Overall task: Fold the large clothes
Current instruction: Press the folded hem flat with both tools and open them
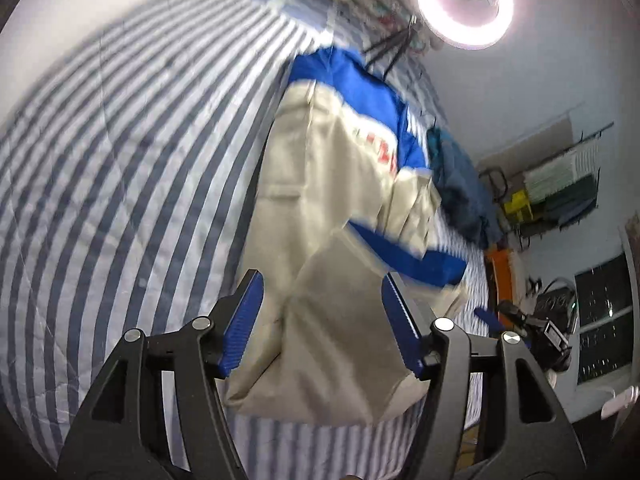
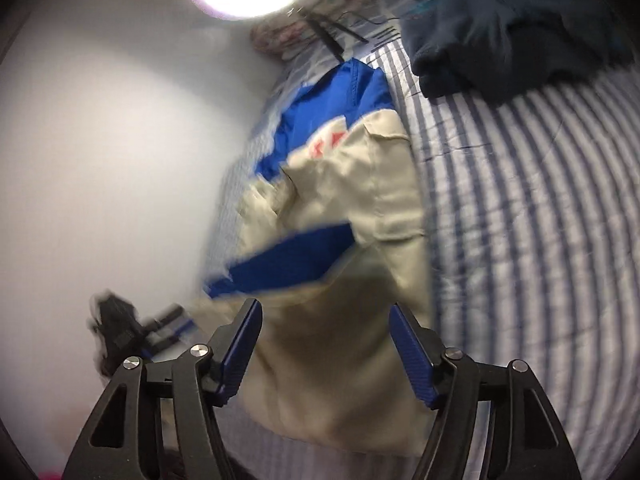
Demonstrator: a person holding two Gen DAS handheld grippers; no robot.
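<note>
A cream and blue jacket (image 1: 320, 184) with red lettering lies partly folded on a blue-and-white striped bed cover (image 1: 120, 160). My left gripper (image 1: 322, 280) hovers over the jacket's near cream end. Its blue pads (image 1: 242, 320) stand wide apart and are not pressing on the cloth. In the right wrist view the same jacket (image 2: 352, 184) runs away from me, with a blue band across its middle. My right gripper (image 2: 325, 306) is open above the near cream part, with cloth lying between its blue pads (image 2: 412, 352) and nothing clamped. Both views are blurred.
A dark blue garment (image 2: 512, 28) is heaped on the striped cover (image 2: 540, 220) at the far right. A lit ring light (image 1: 466, 0) stands on a tripod at the bed's far end. A white wall (image 2: 100, 160) lies left. Shelves with clutter (image 1: 560, 184) and a dark window (image 1: 604, 320) are at the right.
</note>
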